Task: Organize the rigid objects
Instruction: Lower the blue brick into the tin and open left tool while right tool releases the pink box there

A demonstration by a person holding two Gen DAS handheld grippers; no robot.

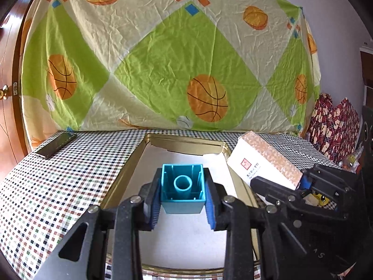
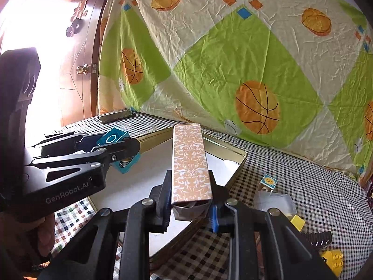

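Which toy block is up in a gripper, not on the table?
The teal block, clamped hollow-side-up in the left gripper. The yellow blocks lie on the checked tablecloth.

Both tongs (image 1: 183, 204) (image 2: 190, 207) clamped, seemingly level.

Partly hidden: tin tray (image 1: 142, 150), near rim behind the left gripper (image 1: 183, 206); tall patterned box (image 2: 190, 163), base sunk between the right gripper (image 2: 191, 212) pads; yellow brick (image 2: 333, 260) right of it, cropped; box print (image 1: 254, 171) illegibly small.
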